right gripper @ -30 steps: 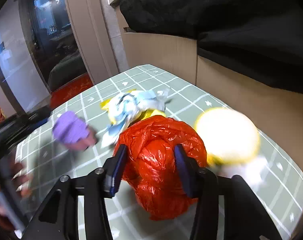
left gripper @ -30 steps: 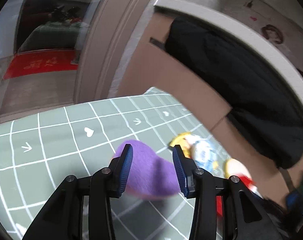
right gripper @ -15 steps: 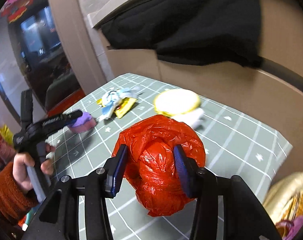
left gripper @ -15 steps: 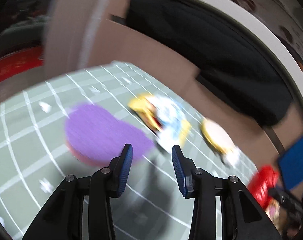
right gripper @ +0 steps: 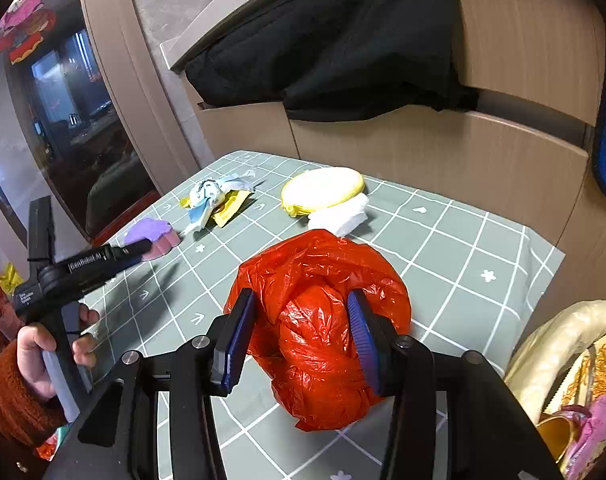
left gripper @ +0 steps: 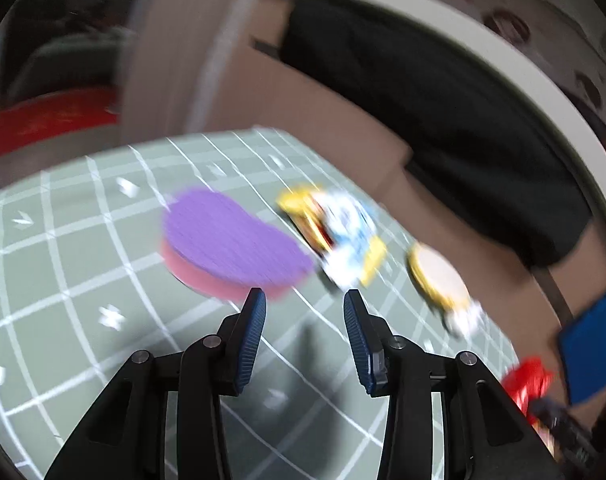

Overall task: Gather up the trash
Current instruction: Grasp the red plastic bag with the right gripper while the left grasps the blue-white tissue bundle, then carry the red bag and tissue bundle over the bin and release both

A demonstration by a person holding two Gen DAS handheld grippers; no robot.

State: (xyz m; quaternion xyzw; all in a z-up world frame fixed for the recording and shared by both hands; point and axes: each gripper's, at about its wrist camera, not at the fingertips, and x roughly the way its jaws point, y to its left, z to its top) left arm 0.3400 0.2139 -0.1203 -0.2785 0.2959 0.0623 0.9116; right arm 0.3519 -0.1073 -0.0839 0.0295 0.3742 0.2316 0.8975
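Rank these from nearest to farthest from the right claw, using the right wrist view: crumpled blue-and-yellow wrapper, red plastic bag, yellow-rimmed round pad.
1. Red plastic bag: gripped in the right claw.
2. Yellow-rimmed round pad: beyond the bag, mid-table.
3. Crumpled blue-and-yellow wrapper: far left, slightly farther.

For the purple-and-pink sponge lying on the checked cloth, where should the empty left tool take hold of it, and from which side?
Probably across the purple-and-pink sponge's narrower width, pads on its pink side walls, coming down from above on the near side where the left tool hovers open. It lies flat on the cloth, purple face up, so only its edges offer opposing faces. The crumpled wrapper sits apart, leaving room.
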